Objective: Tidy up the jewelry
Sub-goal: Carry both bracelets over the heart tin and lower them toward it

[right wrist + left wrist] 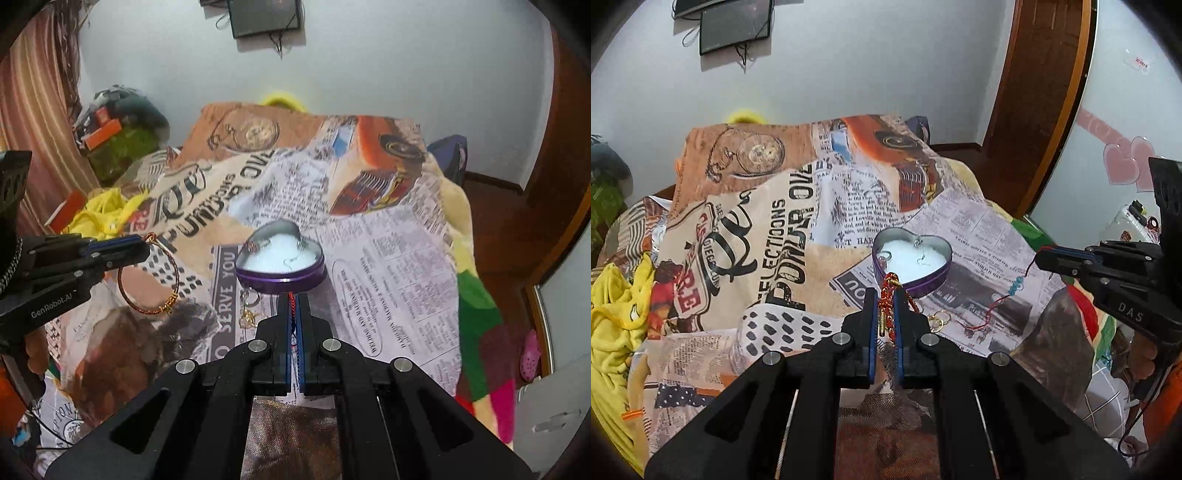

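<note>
A purple heart-shaped tin (911,257) with white padding holds small silver pieces; it also shows in the right wrist view (280,258). My left gripper (885,295) is shut on a red-and-gold braided bangle (889,295), which hangs from it in the right wrist view (147,280), left of the tin. My right gripper (292,299) is shut on a thin red thread bracelet (291,301) with blue beads (1015,286); the thread dangles from it in the left wrist view, right of the tin. Both hover above the bed.
Gold rings (938,319) lie on the newspaper-print bedsheet (783,221) in front of the tin, also seen in the right wrist view (249,306). Yellow clothing (613,306) lies at the left. A wooden door (1034,92) stands at the right.
</note>
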The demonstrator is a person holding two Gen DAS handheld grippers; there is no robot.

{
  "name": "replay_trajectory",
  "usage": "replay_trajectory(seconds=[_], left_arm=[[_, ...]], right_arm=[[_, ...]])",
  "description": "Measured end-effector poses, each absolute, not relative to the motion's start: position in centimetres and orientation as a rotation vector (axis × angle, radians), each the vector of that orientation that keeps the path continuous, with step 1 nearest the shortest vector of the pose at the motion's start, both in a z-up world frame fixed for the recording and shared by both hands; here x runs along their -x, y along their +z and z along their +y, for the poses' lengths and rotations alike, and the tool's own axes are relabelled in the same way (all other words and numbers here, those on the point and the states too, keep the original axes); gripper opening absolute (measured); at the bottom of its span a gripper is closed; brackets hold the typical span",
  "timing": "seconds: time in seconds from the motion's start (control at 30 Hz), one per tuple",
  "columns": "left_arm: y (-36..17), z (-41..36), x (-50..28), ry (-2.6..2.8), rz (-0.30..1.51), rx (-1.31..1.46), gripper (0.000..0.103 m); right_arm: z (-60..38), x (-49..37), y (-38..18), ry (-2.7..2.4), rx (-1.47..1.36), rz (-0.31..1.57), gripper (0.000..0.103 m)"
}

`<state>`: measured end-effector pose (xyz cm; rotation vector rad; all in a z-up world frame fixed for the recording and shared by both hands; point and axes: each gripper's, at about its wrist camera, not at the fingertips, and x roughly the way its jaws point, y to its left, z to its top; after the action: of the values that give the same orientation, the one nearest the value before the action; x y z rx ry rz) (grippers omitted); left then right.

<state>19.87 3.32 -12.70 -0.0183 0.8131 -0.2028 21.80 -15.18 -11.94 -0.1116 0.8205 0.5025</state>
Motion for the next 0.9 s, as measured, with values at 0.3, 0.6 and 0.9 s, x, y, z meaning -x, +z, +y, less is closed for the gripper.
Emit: replay_trajectory(seconds=[0.3, 0.6, 0.9], left_arm=[[-11.2, 3.3, -20.2, -0.194, 0.775, 0.026, 0.006], [-9.7, 3.2, -21.9, -0.191, 0.735, 0.036, 0.006], [-8.8, 3.2, -24.7, -0.191, 0.704, 0.048, 0.006]], right_arm=[[-15.2, -21.8, -8.8, 0.492, 0.117, 0.734, 0.002], [-15.3, -23.0, -6.5, 0.491, 0.106, 0.671, 0.002], [-14.5, -24.6, -5.1, 0.513, 0.104, 0.631, 0.002]])
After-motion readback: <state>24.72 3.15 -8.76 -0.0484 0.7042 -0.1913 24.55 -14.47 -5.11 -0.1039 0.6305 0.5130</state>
